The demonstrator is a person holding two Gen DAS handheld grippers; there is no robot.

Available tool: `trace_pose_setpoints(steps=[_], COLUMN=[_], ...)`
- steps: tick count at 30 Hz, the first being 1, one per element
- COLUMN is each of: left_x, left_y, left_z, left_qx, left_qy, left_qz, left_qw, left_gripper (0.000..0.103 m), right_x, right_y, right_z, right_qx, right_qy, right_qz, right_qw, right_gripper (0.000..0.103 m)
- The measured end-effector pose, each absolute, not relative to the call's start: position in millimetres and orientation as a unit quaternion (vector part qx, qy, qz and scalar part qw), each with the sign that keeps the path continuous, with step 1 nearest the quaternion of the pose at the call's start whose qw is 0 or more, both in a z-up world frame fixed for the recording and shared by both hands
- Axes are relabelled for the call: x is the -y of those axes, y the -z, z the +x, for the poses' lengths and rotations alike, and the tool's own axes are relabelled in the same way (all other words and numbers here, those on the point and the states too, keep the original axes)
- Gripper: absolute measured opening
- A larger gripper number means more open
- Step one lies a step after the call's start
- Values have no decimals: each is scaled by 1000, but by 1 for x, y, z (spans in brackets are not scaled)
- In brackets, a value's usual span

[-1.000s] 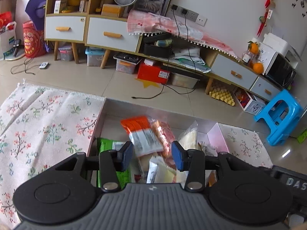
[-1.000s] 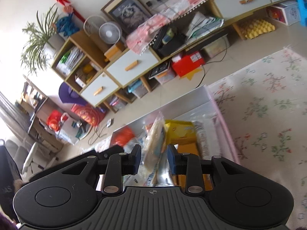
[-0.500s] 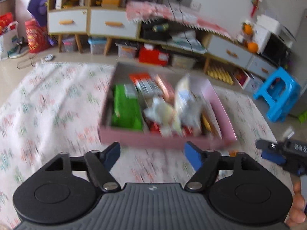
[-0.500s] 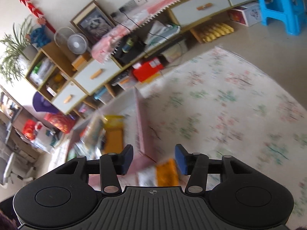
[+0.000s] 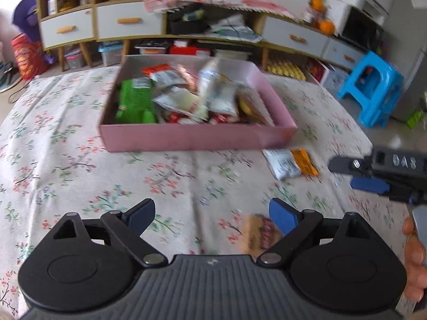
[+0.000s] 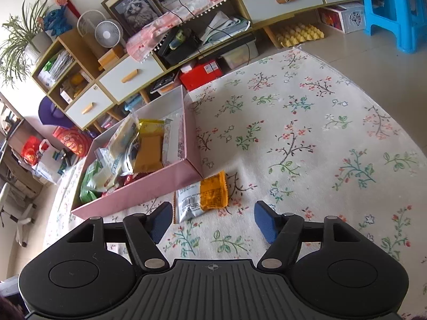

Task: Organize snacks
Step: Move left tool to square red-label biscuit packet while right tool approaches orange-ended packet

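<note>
Snacks [image 6: 138, 149] fill pink box [image 5: 186, 136] on floral cloth [image 6: 307, 133], seemingly a table.

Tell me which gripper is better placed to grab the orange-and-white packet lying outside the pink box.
Right. The right gripper is open with the orange-and-white packet just ahead between its fingers; the left gripper sits farther away.

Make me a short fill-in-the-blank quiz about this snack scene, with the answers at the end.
1. The snacks are piled in a box whose colour is ____.
2. The orange and white packet lies ____ the box, on the flowered cloth.
3. The right gripper has its fingers ____.
4. The plastic stool on the floor is ____.

Answers: pink; outside; open; blue
</note>
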State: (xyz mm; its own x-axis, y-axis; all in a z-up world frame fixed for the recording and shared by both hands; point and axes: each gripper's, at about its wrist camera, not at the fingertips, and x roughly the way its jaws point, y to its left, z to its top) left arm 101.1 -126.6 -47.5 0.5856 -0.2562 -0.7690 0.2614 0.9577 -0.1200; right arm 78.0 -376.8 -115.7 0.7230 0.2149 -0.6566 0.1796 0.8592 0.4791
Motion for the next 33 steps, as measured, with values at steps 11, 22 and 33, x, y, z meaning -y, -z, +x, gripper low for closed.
trace_pose_setpoints(steps=[11, 22, 33], left_x=[169, 172, 154], left_y=[72, 82, 75], left_z=[86, 85, 89], left_qx=[-450, -453, -445], left_qy=[187, 182, 171], left_qz=[63, 86, 59], left_qw=[871, 869, 877], left_gripper=[91, 45, 32], right_x=[392, 397, 391], right_y=[124, 122, 126], right_z=[68, 62, 63], right_qx=[-376, -373, -378], right_qy=[17, 19, 21], right_qz=[286, 300, 284], right_qw=[881, 878, 881], right_gripper=[69, 69, 69])
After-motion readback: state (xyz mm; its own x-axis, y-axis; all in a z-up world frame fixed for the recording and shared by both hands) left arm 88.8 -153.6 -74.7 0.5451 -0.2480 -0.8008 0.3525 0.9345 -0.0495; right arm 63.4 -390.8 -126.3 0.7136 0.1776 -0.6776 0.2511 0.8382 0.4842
